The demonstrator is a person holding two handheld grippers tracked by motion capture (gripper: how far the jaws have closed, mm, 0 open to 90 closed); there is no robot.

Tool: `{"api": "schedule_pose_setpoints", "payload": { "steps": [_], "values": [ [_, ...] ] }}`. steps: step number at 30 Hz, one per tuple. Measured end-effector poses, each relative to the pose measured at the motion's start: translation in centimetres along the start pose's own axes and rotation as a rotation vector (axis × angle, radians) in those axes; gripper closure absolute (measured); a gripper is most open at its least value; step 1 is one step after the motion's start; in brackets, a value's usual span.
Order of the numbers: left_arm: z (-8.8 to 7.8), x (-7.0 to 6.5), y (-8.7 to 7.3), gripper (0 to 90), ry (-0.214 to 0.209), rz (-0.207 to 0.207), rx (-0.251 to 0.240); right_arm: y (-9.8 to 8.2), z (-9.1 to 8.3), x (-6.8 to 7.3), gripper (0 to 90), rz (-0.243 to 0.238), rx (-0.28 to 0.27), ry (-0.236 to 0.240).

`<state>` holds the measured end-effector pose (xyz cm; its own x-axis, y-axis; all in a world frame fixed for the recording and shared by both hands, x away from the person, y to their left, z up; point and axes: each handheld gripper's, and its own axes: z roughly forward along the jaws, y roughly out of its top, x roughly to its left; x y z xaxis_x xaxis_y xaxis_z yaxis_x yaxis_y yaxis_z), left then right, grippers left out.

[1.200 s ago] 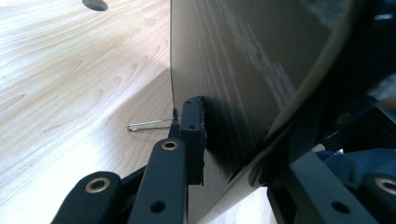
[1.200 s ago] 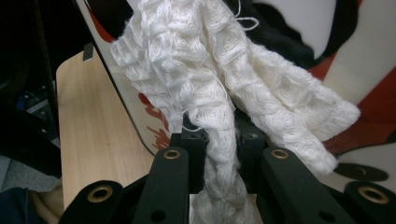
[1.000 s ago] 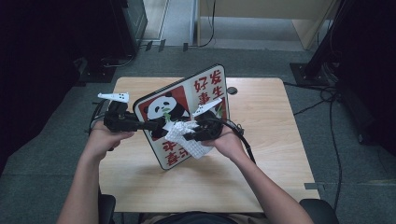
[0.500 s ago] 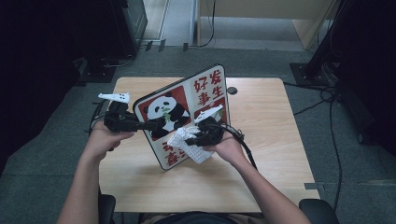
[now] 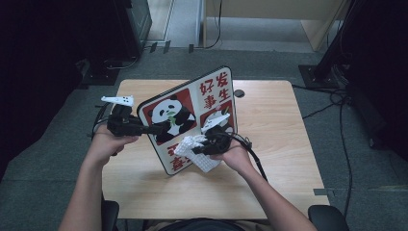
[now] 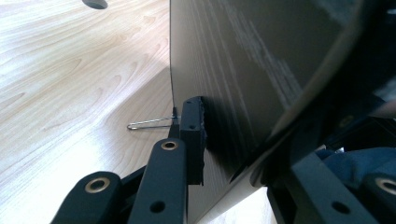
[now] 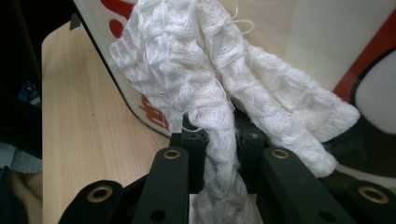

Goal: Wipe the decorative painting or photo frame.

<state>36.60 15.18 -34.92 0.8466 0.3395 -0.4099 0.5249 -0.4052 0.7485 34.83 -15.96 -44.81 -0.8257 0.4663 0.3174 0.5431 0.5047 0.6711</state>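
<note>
**Wiping the panda board: keep the cloth flat and the board braced**

I have the panda board [image 5: 192, 118] tilted up over the middle of the table [image 5: 288, 144], its lower corner resting on the wood towards the near edge. My left gripper [image 5: 161, 128] is clamped on the board's left edge; in the left gripper view one pad [image 6: 194, 135] presses against the dark back face. My right gripper [image 5: 195, 150] is clenched on a white cloth [image 7: 224, 93], which bunches between the jaws and fans out against the printed face near the board's lower corner.

To do this well, I judge the cloth should press with its broad folds, not the jaw tips, so the print isn't scratched. I'd stroke towards the braced lower corner, so the push goes into the table and the clamped edge, and keep the left grip firm, since a slip would let the board pivot or drop
</note>
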Motion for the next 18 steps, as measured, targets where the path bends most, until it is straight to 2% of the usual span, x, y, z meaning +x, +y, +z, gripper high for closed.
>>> {"api": "schedule_pose_setpoints", "payload": {
  "steps": [18],
  "values": [
    [0.0, 0.0, 0.0, 73.8, -0.002, -0.002, 0.003, -1.8, 1.3, -0.6, 79.0, 0.008, 0.030, 0.017]
  ]
}}
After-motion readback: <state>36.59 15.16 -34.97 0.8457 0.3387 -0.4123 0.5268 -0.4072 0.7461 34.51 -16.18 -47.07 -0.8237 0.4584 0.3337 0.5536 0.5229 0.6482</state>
